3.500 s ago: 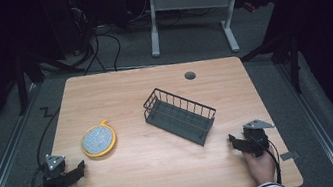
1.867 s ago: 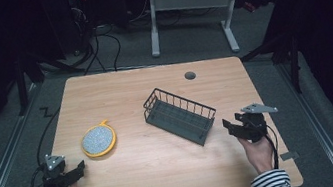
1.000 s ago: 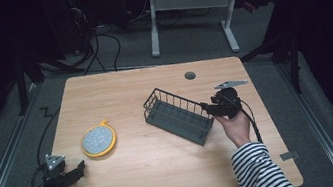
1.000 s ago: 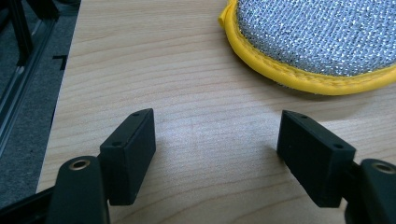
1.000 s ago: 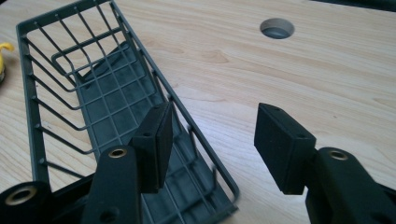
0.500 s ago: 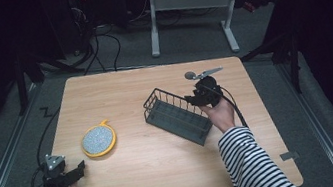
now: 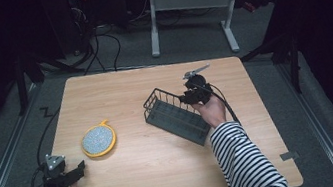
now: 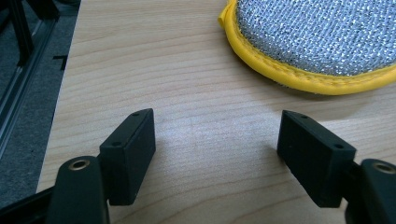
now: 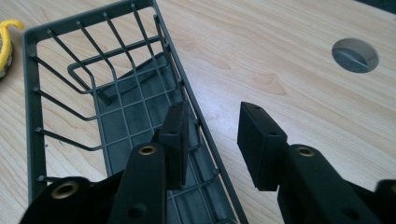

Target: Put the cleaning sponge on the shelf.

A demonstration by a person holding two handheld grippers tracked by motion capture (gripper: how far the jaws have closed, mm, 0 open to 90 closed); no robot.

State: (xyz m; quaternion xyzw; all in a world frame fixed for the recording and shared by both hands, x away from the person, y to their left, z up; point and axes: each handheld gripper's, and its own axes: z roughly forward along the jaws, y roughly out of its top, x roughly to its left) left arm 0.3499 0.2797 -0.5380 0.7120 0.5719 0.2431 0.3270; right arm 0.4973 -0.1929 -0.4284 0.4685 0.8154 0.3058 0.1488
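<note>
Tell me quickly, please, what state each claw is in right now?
Left claw: open, empty, resting near the yellow-rimmed scrubber.
Right claw: jaws astride the wire basket wall and just closing; still open, not yet pressing it.

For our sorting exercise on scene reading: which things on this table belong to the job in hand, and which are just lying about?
In the job:
- wire basket, its long rim wall between the jaws
- right claw, jaws just closing, one inside the basket, one outside

Lying about:
- round scouring pad with yellow edge
- left claw, open, resting near it
- grey cable cap in the table
</note>
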